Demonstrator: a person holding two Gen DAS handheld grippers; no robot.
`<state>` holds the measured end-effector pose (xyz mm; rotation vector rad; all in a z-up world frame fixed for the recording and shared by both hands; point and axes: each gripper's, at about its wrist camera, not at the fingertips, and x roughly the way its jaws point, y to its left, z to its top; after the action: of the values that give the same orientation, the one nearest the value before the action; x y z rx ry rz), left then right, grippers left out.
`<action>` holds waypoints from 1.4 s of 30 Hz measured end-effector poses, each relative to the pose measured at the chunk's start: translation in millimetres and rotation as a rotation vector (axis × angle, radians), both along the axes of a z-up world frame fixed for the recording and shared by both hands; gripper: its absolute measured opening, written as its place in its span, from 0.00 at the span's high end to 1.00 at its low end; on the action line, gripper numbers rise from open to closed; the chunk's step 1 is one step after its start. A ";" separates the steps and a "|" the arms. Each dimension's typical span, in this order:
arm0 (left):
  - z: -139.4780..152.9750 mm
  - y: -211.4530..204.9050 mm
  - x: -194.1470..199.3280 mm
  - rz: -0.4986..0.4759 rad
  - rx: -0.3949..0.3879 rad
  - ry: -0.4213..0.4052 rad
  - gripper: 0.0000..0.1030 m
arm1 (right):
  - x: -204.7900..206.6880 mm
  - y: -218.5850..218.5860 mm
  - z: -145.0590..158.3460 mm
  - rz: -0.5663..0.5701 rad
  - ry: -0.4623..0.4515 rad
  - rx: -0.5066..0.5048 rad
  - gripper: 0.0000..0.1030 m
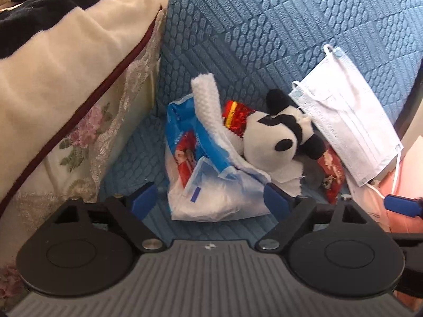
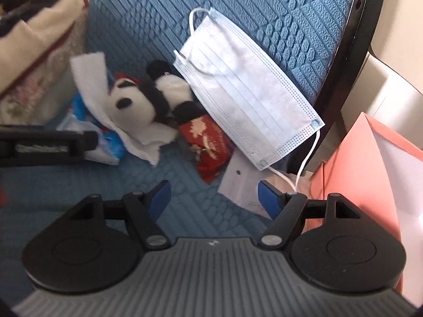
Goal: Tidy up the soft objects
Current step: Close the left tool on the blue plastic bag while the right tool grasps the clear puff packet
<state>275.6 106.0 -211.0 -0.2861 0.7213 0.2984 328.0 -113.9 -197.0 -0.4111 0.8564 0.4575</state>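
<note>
- The left tongs stand apart around the lower end of a white and blue plastic bag; I cannot tell if the blue pads press on it.
- The bag lies on the blue quilted seat of a sofa, with a white cloth strip on top of it.
- A small panda plush lies just beside the bag, touching the cloth, in the corner under the backrest.
- A pale blue face mask leans on the backrest, right of the panda.
- A red wrapper lies below the panda.
- The right tongs are released, with only the seat and the corner of a white paper between them.
- A pink folder stands at the right.
</note>
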 end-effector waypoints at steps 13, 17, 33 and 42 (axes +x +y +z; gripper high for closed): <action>-2.6 -8.5 4.4 -0.043 0.024 -0.003 0.46 | 3.2 5.8 -30.1 0.062 -0.057 -0.116 0.33; -6.3 -7.0 3.1 -0.037 0.011 0.007 0.63 | 10.5 12.0 -33.1 0.052 -0.054 -0.129 0.51; 7.5 -9.9 -4.9 -0.048 -0.040 -0.007 0.87 | 9.9 0.5 -13.6 -0.004 -0.049 -0.129 0.97; 9.4 -5.9 -15.7 -0.032 -0.060 -0.028 0.95 | -12.7 -4.7 10.5 -0.004 -0.039 -0.063 0.97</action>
<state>259.9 100.1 -201.6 -0.3343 0.7075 0.2423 315.3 -118.5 -186.4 -0.4745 0.8354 0.4186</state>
